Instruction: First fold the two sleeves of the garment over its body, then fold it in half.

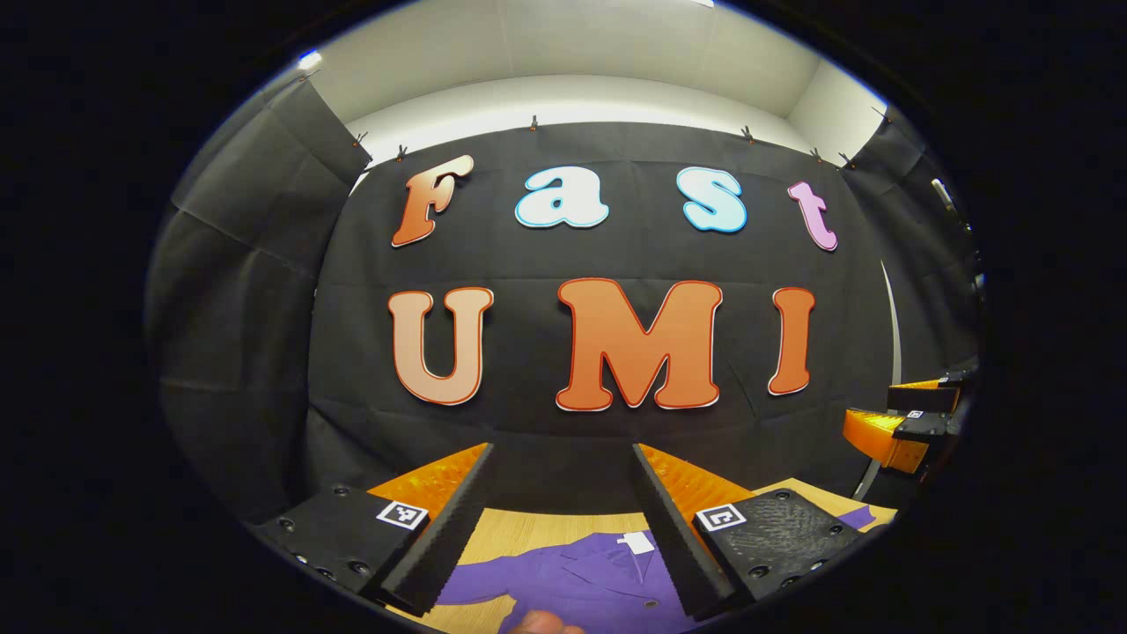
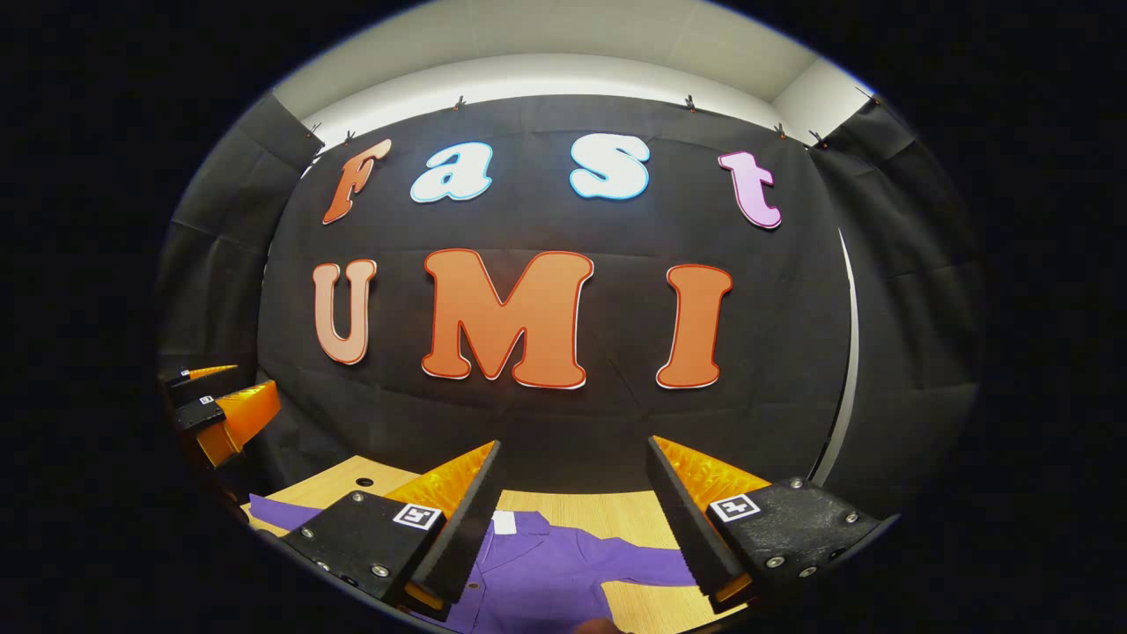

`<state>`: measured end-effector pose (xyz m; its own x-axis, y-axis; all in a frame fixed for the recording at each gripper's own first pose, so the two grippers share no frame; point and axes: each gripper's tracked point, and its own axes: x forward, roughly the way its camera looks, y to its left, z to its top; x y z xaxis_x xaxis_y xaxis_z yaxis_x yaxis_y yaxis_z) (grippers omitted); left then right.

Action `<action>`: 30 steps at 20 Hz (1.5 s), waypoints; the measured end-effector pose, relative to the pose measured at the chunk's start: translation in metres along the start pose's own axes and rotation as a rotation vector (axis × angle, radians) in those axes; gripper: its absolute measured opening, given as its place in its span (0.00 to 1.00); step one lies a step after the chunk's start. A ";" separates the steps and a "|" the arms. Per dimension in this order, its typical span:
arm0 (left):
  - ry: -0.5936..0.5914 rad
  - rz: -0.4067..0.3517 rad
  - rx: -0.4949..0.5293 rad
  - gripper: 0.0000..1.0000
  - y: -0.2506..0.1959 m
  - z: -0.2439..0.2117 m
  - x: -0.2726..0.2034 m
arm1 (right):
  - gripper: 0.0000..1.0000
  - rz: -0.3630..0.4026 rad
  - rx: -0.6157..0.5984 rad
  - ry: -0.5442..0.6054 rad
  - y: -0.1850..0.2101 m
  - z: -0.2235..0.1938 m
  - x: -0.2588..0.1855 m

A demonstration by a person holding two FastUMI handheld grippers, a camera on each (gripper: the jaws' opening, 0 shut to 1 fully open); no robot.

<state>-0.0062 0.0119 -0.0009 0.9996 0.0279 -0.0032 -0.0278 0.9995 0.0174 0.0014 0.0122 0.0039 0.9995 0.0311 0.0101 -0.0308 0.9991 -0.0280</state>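
A purple garment (image 1: 581, 581) with a white neck label lies flat on the wooden table (image 1: 528, 528), collar toward the far wall. My left gripper (image 1: 563, 458) hangs open above it, nothing between its fingers. The right gripper (image 1: 916, 423) shows at the right edge of the left gripper view, also open. In the right gripper view the same purple garment (image 2: 563, 572) lies below, one sleeve (image 2: 647, 563) stretched to the right and another (image 2: 277, 511) to the left. My right gripper (image 2: 572, 458) is open and held above the shirt. The left gripper (image 2: 216, 409) appears at the far left.
The black cloth wall (image 1: 616, 423) stands just behind the wooden table's (image 2: 616, 511) far edge. A small dark hole (image 2: 364, 482) marks the tabletop at the left. A bit of a hand (image 1: 537, 623) shows at the bottom.
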 end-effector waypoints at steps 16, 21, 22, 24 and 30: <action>0.027 0.055 0.042 0.94 0.032 -0.014 0.012 | 0.95 -0.020 -0.028 0.023 -0.007 -0.007 0.003; 0.046 0.135 0.052 0.95 0.074 -0.023 0.009 | 0.95 -0.040 -0.038 0.029 -0.013 -0.008 0.013; 0.045 0.141 0.054 0.95 0.077 -0.024 0.008 | 0.95 -0.041 -0.027 0.035 -0.013 -0.013 0.016; 0.037 0.141 0.055 0.93 0.078 -0.020 0.005 | 0.95 -0.072 -0.014 0.067 -0.023 -0.029 0.022; 0.016 0.074 0.050 0.94 0.046 -0.015 0.006 | 0.95 -0.220 -0.040 0.195 -0.090 -0.095 0.034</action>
<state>-0.0011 0.0581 -0.0155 0.9946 0.1026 -0.0162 -0.1013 0.9926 0.0676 0.0390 -0.0788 -0.0879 0.9653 -0.1962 -0.1722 0.1838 0.9792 -0.0856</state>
